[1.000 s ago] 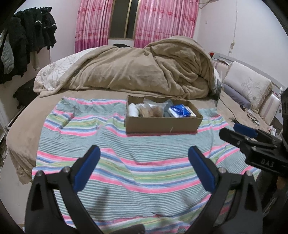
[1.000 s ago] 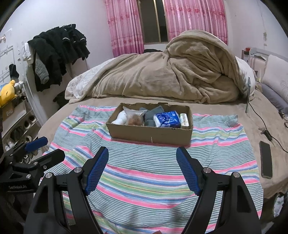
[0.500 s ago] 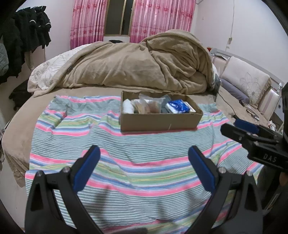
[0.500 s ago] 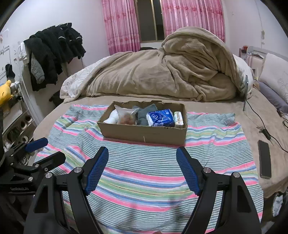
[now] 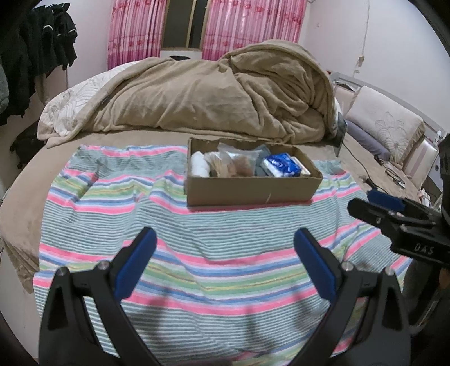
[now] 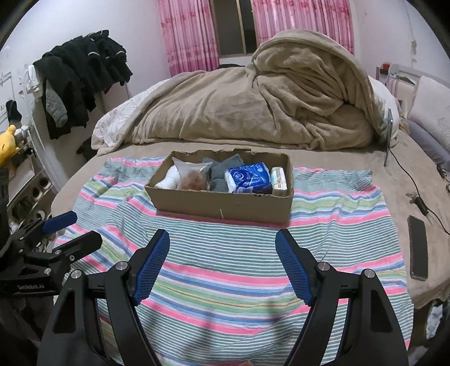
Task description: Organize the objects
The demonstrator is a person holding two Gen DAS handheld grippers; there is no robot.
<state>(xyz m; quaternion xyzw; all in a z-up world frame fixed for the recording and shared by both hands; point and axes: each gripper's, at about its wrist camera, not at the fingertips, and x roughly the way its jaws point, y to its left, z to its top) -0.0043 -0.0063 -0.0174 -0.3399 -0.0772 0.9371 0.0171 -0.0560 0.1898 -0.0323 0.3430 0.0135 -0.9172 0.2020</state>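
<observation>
A shallow cardboard box (image 5: 253, 191) (image 6: 222, 202) sits on a striped cloth (image 5: 197, 239) (image 6: 225, 253) spread over the bed. Inside lie a white roll (image 6: 168, 178), a clear bag of brownish items (image 6: 194, 176), grey folded cloth (image 6: 220, 171), a blue tissue pack (image 6: 249, 177) (image 5: 281, 166) and a small pale pack (image 6: 279, 180). My left gripper (image 5: 225, 239) hangs open over the near cloth, nothing between its blue pads. My right gripper (image 6: 222, 239) is also open and empty, short of the box. Each gripper shows at the edge of the other's view.
A heaped tan blanket (image 6: 267, 98) fills the bed behind the box. A dark phone (image 6: 418, 247) and a cable (image 6: 413, 191) lie on the sheet at right. Dark clothes (image 6: 81, 76) hang at left, pillows (image 5: 385, 126) at right, pink curtains (image 5: 239, 25) behind.
Both grippers have come forward and a little lower toward the bed; the box now looks larger and nearer. Both jaws stay equally wide and empty.
</observation>
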